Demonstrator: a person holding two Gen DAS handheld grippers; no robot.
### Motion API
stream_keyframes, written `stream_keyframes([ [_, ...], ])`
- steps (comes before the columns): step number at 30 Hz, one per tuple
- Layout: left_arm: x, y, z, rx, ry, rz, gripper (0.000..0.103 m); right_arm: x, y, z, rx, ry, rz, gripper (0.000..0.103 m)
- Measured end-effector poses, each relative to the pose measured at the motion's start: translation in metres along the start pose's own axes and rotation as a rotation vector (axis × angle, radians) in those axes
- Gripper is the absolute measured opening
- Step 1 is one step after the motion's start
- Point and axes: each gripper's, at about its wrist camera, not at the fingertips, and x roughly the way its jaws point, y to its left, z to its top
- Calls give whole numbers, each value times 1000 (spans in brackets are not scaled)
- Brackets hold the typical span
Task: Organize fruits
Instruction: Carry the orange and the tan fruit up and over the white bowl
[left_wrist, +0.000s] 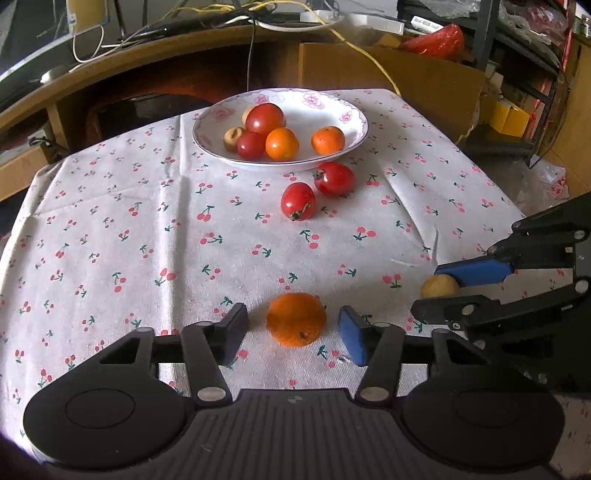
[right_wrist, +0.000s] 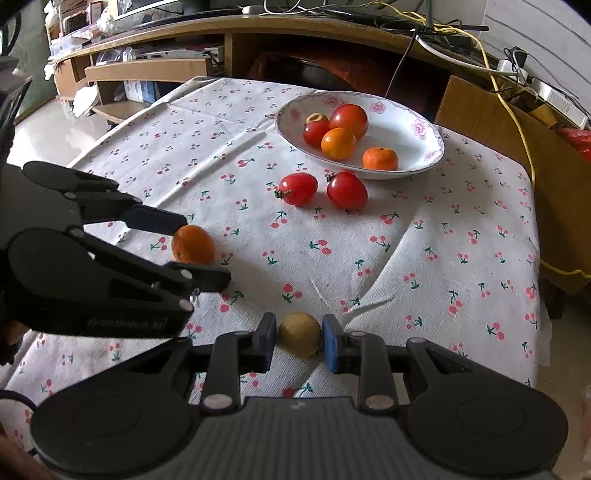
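My right gripper (right_wrist: 299, 338) clamps the yellow fruit (right_wrist: 300, 333) on the worktop (right_wrist: 424, 258); left fingers (left_wrist: 236, 332) stand apart around the orange (left_wrist: 296, 319) (untouched). Risk: round fruit rolls if nudged off-centre.

Curved wooden desk (left_wrist: 147, 51) strewn with cables (right_wrist: 461, 29), cardboard box (left_wrist: 388, 77) alongside, daylight.

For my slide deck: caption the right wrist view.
Right hand-held gripper shut on a yellow fruit; left hand-held gripper open around an orange.
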Motion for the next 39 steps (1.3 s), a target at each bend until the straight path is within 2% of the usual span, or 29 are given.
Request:
stream_keyframes([
  [4,-5,4,-3,-22,-4,-7,40,-2,-1,-2,7,7,2,37],
  [9,-9,8,3,-59,2,-16,39,-7,0,3,22,-9,17,37],
  [18,-18,2,25,-70,-60,-47,39,-15,-5,19,69,-65,7,37],
  [28,-10,7,47,-92,-79,-38,39,-12,-17,39,120,-108,-3,37],
  [39,8,12,93,-79,-119,2,37,-3,-46,75,159,-183,-41,37],
])
